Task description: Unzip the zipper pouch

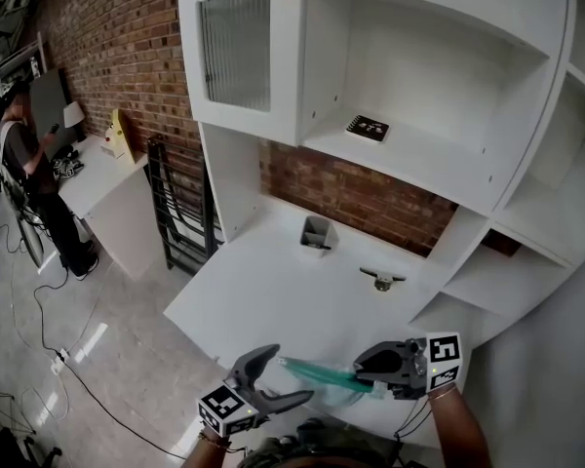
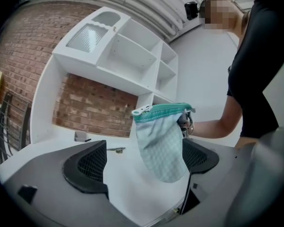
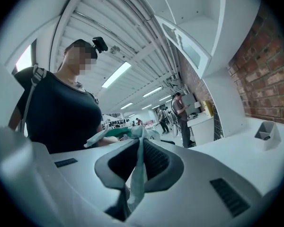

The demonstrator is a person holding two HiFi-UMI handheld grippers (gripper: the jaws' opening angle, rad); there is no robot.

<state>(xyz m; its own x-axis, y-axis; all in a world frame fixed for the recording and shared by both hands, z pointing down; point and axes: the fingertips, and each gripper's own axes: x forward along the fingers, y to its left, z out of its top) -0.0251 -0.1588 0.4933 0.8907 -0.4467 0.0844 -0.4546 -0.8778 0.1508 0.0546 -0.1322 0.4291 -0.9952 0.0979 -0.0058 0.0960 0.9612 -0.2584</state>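
Observation:
A pale checked zipper pouch (image 2: pixel 160 143) with a teal zipper band (image 2: pixel 163 109) hangs in the air over the front of the white desk (image 1: pixel 273 291). My right gripper (image 1: pixel 378 370) is shut on one end of it; in the right gripper view the fabric (image 3: pixel 138 174) is pinched between the closed jaws (image 3: pixel 140 161). My left gripper (image 1: pixel 292 372) is open, its jaws spread wide either side of the pouch's free end (image 1: pixel 317 371). In the left gripper view the pouch dangles ahead of the open gripper (image 2: pixel 143 162), and neither finger (image 2: pixel 87 167) touches it.
A small grey holder (image 1: pixel 317 234) and a metal piece (image 1: pixel 381 280) lie at the back of the desk. Above is a white shelf unit with a black card (image 1: pixel 368 128) and a glass door (image 1: pixel 236 49). A black rack (image 1: pixel 180 213) and a person (image 1: pixel 29 169) stand at left.

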